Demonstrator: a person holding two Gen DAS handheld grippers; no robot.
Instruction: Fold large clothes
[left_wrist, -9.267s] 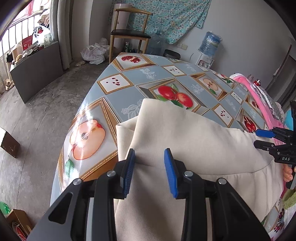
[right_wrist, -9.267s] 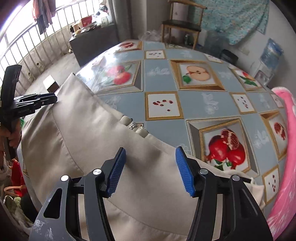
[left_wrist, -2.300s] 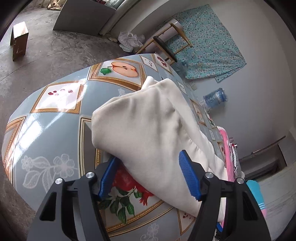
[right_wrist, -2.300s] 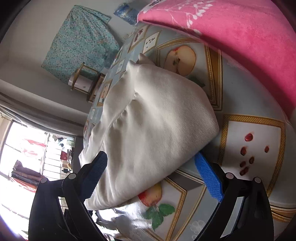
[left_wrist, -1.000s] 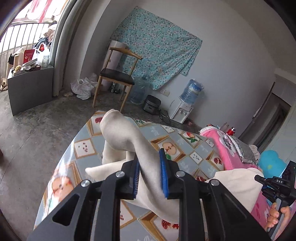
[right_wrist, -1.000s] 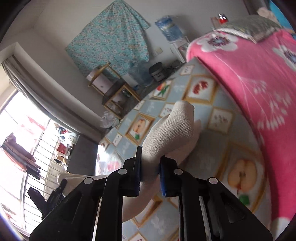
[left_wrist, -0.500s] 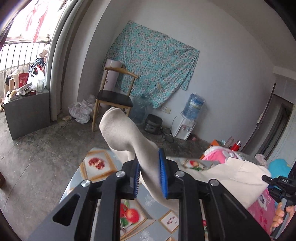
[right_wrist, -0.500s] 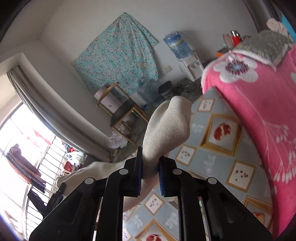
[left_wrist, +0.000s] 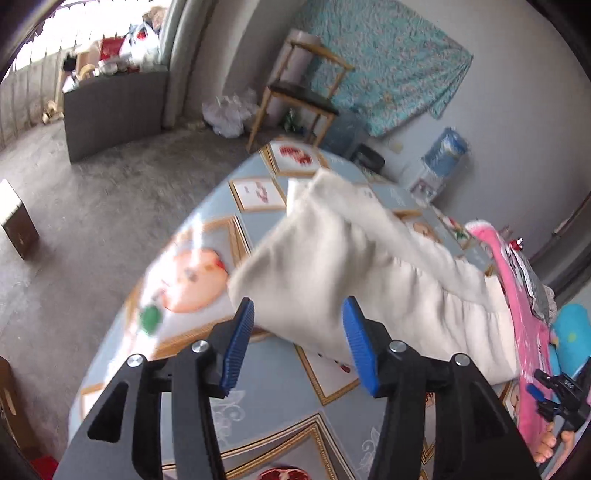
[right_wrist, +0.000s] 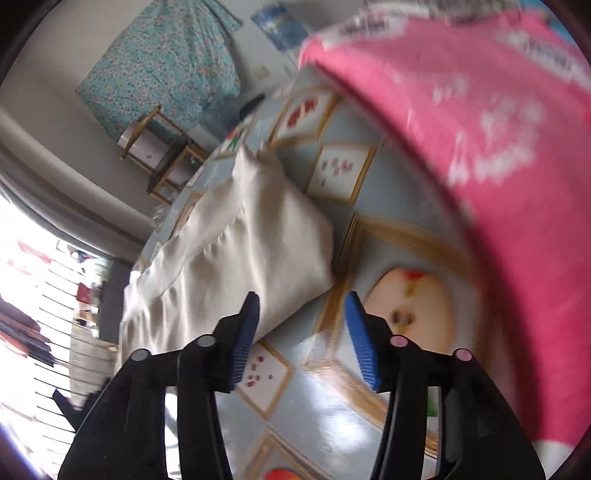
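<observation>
While both of your grippers stand spread wide, neither one grips any cloth. Your left gripper (left_wrist: 297, 341) hangs just above the table, its blue pads (left_wrist: 238, 343) set either side of the near corner of the cream garment (left_wrist: 354, 266), though whether a pad touches the fabric cannot be told through the blur. That garment lies folded in a thick bundle on the fruit-print tablecloth (left_wrist: 258, 373), running away from you toward the pink blanket (left_wrist: 517, 295) at the table's far right edge. Your right gripper (right_wrist: 301, 334) is likewise open, with the garment's (right_wrist: 243, 251) folded corner lying in front of its left pad (right_wrist: 245, 338) and bare tablecloth (right_wrist: 332, 398) showing between the jaws. A halved apple picture sits just past the right pad, and the pink blanket (right_wrist: 498, 147) fills the upper right of that view. Beyond the table, a wooden chair (left_wrist: 299, 92) stands before a turquoise floral cloth (left_wrist: 388, 70) hung on the wall, with a water dispenser bottle (left_wrist: 445, 151) near it.
</observation>
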